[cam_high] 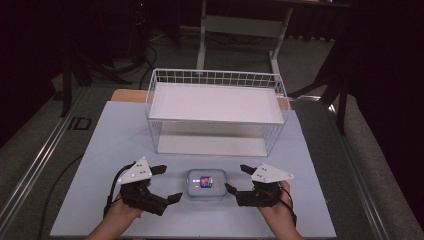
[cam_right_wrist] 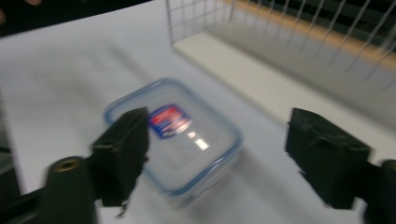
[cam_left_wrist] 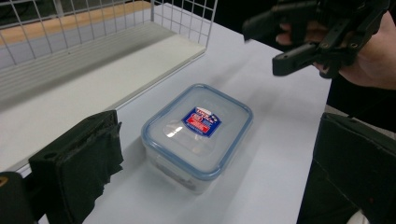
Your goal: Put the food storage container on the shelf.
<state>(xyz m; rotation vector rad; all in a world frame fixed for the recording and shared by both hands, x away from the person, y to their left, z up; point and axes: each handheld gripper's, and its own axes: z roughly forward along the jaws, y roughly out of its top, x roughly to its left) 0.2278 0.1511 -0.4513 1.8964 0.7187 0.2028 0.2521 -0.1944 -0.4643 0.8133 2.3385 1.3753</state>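
Left gripper (cam_high: 166, 183) fingers spread wide, right gripper (cam_high: 237, 178) likewise, both held low

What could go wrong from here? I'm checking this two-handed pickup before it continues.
1. Both claws, left and right, stand open beside the lidded container without touching it; an uneven squeeze could push it sliding across the smooth table.
2. The wire rack stands just behind; a careless lift could knock the container against its front.

High view sits above the person's side, looking forward and down over both grippers. Each gripper view rides low and close, looking along its own jaws toward the middle. All three share the lidded container (cam_high: 206, 183) between the grippers, plus the wire rack (cam_high: 215, 80) beyond.
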